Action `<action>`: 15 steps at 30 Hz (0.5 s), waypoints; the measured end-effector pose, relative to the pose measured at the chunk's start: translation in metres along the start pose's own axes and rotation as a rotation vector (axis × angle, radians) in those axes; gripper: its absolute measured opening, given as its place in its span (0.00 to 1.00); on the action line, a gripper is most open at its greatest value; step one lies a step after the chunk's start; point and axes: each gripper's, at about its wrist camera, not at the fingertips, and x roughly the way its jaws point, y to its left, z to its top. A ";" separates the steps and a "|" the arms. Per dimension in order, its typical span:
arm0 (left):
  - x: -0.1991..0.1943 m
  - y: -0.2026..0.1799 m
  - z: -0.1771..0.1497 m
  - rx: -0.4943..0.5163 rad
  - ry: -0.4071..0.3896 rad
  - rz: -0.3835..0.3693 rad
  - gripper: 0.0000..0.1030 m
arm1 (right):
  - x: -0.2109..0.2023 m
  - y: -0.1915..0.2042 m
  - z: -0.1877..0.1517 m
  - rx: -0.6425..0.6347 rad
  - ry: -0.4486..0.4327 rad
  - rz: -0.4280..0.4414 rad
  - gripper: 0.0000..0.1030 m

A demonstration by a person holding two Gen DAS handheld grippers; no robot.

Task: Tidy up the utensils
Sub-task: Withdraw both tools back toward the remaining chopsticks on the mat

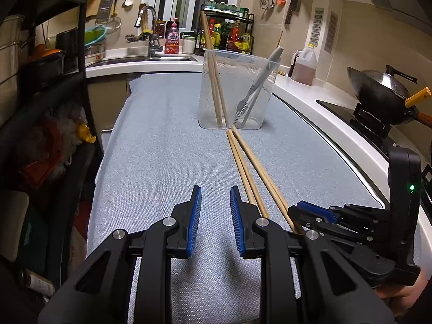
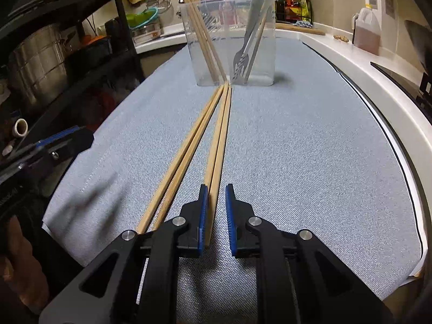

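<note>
Two pairs of long wooden chopsticks lie lengthwise on the blue-grey cloth (image 2: 297, 148), their far tips touching a clear plastic container (image 2: 229, 40). In the right wrist view my right gripper (image 2: 216, 189) straddles the right pair (image 2: 220, 140). That pair rests against the left pad, and a gap shows to the right pad. The left pair (image 2: 186, 148) lies outside the jaws. My left gripper (image 1: 216, 189) hovers low over bare cloth, narrowly open and empty, just left of the chopsticks (image 1: 244, 167). The container (image 1: 235, 91) holds upright chopsticks (image 1: 213, 67), plus a fork (image 1: 251, 100) and a grey handle.
A white counter runs along the right with an oil jug (image 1: 303, 67) and a wok (image 1: 378, 86) on a stove. A black shelf rack (image 1: 54, 67) with pots stands close on the left. Sink, faucet (image 1: 151, 27) and spice rack (image 1: 229, 35) are behind the container.
</note>
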 end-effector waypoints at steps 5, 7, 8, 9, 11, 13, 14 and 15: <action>0.004 0.000 -0.002 -0.008 0.019 -0.013 0.22 | 0.002 0.001 -0.002 -0.021 0.020 -0.027 0.14; 0.008 -0.003 -0.002 -0.012 0.033 -0.025 0.22 | 0.001 -0.001 -0.003 -0.024 0.017 -0.037 0.14; 0.011 -0.005 -0.003 -0.013 0.042 -0.034 0.22 | 0.000 -0.002 -0.004 -0.025 0.016 -0.040 0.14; 0.012 -0.005 -0.005 -0.014 0.050 -0.042 0.22 | -0.001 -0.002 -0.005 -0.024 0.016 -0.040 0.13; 0.018 -0.009 -0.008 -0.024 0.074 -0.069 0.22 | -0.002 -0.004 -0.007 -0.023 0.015 -0.047 0.08; 0.024 -0.012 -0.011 -0.031 0.098 -0.090 0.22 | -0.004 -0.007 -0.007 -0.012 0.016 -0.055 0.06; 0.027 -0.014 -0.013 -0.033 0.112 -0.100 0.22 | -0.006 -0.010 -0.007 -0.003 0.015 -0.055 0.06; 0.029 -0.016 -0.015 -0.034 0.120 -0.105 0.22 | -0.008 -0.013 -0.008 0.004 0.012 -0.059 0.06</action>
